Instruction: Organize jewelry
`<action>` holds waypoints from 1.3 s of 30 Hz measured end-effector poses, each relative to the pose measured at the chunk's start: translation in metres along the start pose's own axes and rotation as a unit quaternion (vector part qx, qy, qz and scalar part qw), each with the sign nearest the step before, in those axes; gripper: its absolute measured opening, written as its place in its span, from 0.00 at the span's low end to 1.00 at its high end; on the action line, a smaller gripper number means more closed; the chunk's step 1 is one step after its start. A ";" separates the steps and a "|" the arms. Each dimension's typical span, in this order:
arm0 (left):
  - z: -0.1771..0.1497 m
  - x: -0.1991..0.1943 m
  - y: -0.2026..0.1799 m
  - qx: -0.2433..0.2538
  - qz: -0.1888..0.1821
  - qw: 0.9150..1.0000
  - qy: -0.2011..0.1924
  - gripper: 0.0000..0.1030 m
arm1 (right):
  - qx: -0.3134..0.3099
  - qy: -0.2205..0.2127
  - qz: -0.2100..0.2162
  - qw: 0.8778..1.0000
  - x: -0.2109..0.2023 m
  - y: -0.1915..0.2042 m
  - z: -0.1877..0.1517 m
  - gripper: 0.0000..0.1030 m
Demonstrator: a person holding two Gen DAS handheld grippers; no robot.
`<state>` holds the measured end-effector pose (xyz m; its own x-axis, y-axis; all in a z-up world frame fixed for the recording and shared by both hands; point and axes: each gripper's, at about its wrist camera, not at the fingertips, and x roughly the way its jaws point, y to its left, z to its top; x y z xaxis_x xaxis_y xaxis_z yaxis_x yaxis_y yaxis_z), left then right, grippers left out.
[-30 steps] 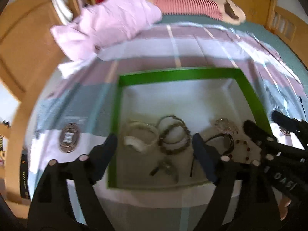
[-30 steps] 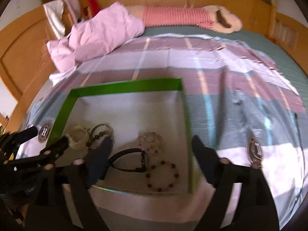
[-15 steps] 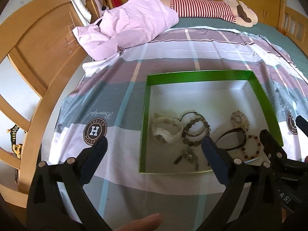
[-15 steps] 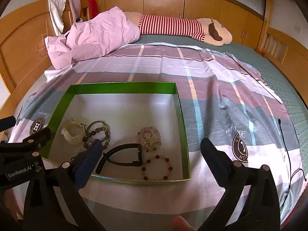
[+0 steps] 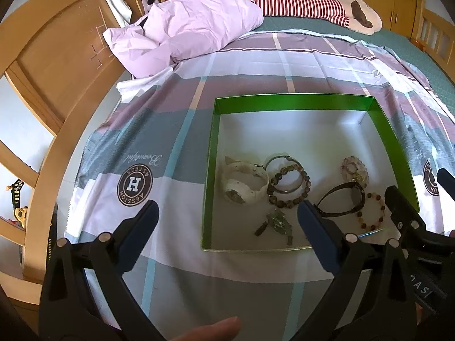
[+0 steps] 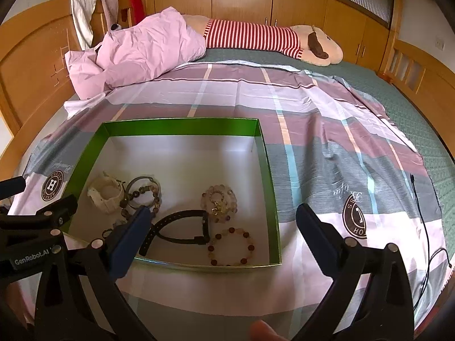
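Observation:
A green-walled box with a white floor lies on the bed. In it lie a white watch, a dark bead bracelet over a metal ring, a black watch, a pale bead bracelet, a red-brown bead bracelet and a small metal piece. My left gripper and right gripper are both open and empty, held above the box's near edge.
The box sits on a plaid sheet with round logos. A pink pillow and a striped plush toy lie at the far end. A wooden bed frame runs along the left. A thin black cable lies at the right.
Both grippers have pulled back and up from the box, so more of the bed shows. The jewelry in the box has not moved.

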<state>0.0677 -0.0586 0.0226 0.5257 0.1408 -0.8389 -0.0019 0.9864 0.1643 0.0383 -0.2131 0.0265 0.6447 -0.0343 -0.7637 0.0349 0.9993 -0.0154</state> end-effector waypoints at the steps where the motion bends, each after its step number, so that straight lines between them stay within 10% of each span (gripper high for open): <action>1: 0.000 0.000 0.000 0.000 -0.001 1.000 0.001 0.94 | -0.001 0.000 0.000 1.000 0.000 0.000 0.000 0.96; 39: -0.003 0.006 -0.004 0.017 0.019 1.000 0.008 0.94 | -0.015 0.004 -0.010 1.000 0.005 0.000 -0.007 0.96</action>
<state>0.0683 -0.0612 0.0150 0.5127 0.1800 -0.8395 0.0065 0.9769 0.2135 0.0358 -0.2132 0.0182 0.6378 -0.0535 -0.7683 0.0247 0.9985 -0.0491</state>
